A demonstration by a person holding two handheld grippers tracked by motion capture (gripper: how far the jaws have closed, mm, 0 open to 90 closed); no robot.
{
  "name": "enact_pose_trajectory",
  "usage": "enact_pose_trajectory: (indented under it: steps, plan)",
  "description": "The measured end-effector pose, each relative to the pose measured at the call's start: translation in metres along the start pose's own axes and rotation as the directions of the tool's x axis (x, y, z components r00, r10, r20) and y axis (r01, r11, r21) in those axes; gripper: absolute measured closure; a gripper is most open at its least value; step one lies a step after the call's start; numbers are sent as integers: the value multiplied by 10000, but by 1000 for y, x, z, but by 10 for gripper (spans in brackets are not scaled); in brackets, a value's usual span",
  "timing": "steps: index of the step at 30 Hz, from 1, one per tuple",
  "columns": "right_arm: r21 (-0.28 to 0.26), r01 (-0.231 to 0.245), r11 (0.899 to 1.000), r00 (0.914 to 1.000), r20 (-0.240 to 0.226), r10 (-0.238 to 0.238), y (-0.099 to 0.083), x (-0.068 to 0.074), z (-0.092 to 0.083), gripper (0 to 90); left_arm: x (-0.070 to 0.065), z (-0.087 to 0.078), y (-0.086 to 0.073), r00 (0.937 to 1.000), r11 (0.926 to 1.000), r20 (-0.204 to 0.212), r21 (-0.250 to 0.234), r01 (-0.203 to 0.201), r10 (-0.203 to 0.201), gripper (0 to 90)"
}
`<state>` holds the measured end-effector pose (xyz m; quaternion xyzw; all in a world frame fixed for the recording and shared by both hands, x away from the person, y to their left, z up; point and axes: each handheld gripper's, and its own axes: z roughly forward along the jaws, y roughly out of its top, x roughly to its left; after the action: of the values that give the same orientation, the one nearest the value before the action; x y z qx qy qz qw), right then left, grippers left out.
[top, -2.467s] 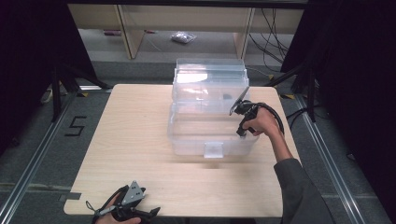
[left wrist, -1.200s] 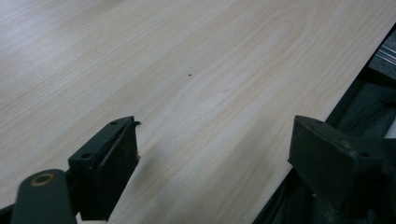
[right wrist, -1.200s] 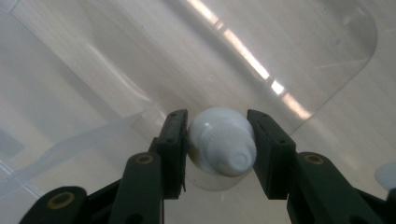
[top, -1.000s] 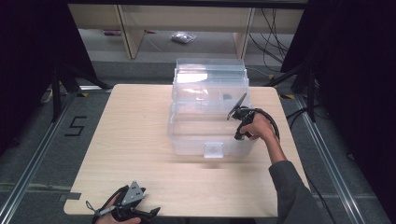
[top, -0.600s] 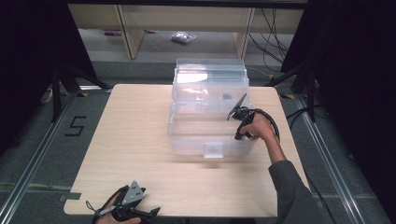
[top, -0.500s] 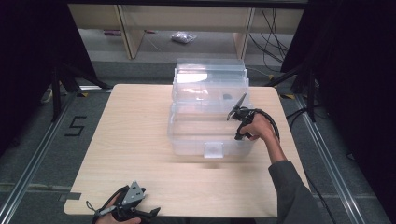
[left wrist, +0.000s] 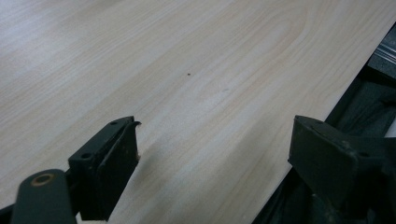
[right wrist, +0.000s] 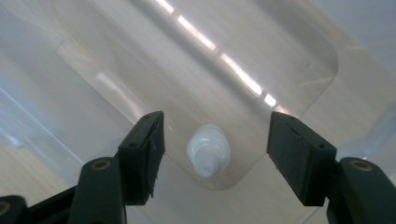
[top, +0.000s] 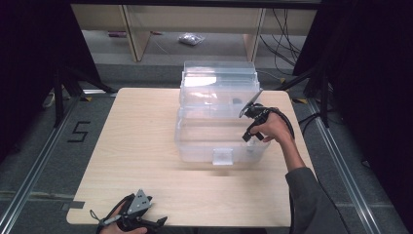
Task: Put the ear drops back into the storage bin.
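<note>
Here, a clear plastic storage box (top: 219,122) with its lid raised at the far side is taken as the landmark on the light wooden table (top: 136,141). The right gripper (top: 249,141) is held over the box's near right corner, pointing down into it, with a hand (top: 272,127) wrapped around its body. In the right gripper view its jaws have just been opening and are now seen parted about halfway, and nothing is gripped. Between them, but untouched by either pad, a small white bottle (right wrist: 208,149) is seen standing on the box's floor in a rounded corner, its narrow tip pointing up toward the camera. The left gripper (top: 141,222) is held well apart from the box, down at the near left edge of the table. In the left gripper view its jaws are seen spread wide, with only bare wood (left wrist: 187,93) between them and nothing held. A plastic-wrapped item (top: 191,39) is seen on the floor well beyond the box
</note>
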<state>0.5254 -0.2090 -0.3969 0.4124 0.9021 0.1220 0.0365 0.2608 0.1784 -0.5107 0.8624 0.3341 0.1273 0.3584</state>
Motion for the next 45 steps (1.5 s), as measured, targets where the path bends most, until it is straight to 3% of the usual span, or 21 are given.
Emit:
enact_pose_trajectory:
  steps: [5,9,12,22,35,40,45]
  plan:
    - [-227,48,9997,9998,169,-44,-1,5,-7,340,1,-1,0,9999,9999,-25,81,-107,107,152]
    - [-1008,-61,9949,9993,369,99,-3,8,-17,279,0,0,0,10000,10000,-42,-26,23,-23,152]
    - [-1201,-124,9927,9990,406,174,-5,13,-22,263,1,0,0,10000,10000,-62,46,-21,22,152]
    - [-2035,127,9790,9998,148,-99,-10,32,-37,237,1,0,0,10000,10000,-59,28,-30,30,152]
    - [-2617,41,9651,10000,-61,-59,-23,43,-45,228,1,1,0,9999,10000,-123,-16,-16,16,152]
    - [-2857,215,9581,9994,-214,-288,-32,51,-51,225,1,1,0,9996,9999,-220,-31,161,-162,152]
    - [-2961,278,9548,9990,-244,-367,-37,55,-52,224,1,0,0,10000,10000,-70,-2,14,-14,152]
